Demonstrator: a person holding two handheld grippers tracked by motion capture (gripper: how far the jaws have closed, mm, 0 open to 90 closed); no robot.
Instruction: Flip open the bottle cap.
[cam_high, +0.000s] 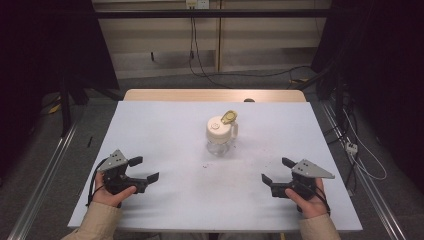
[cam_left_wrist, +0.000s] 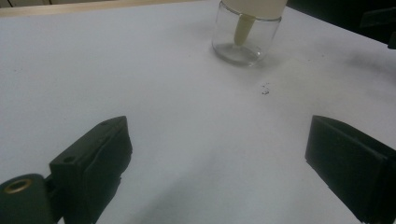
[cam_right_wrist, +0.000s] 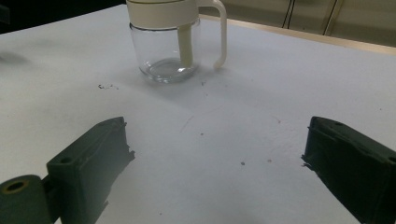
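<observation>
Left gripper (cam_high: 144, 169): I hold it low at the lower left of the high view, jaws spread wide with nothing between them. It rests near the table's front edge, I judge as a ready stance, angled inward toward the centre.

Right gripper (cam_high: 276, 171): lower right of the high view, mirrored to the left one, jaws likewise wide apart and empty, tips turned inward. Parking both at equal stand-off gives me a free approach from either side.

Table (cam_high: 165, 125): a pale sheet covers it. A few dark specks (cam_left_wrist: 265, 88) lie just in front of the jar; otherwise the stretch between my grippers and the jar is bare.

Glass jar (cam_high: 220, 135): stands upright at the middle of the sheet, slightly above centre in the high view, well apart from both grippers. In the left gripper view it sits at the top right; in the right gripper view, top left of centre.

Jar axis: the long axis runs vertical, base flat on the sheet, cream lid (cam_right_wrist: 161, 11) on top.

Handle (cam_right_wrist: 220, 32): points to the right in both the right gripper view and the high view, so I judge the right gripper better placed for it.

Flip cap (cam_high: 229, 117): a yellowish tab raised at the lid's far edge, tilting away from me.

Inner tube (cam_right_wrist: 185, 44): cream, hangs down from the lid toward the bottom of the empty glass.
</observation>
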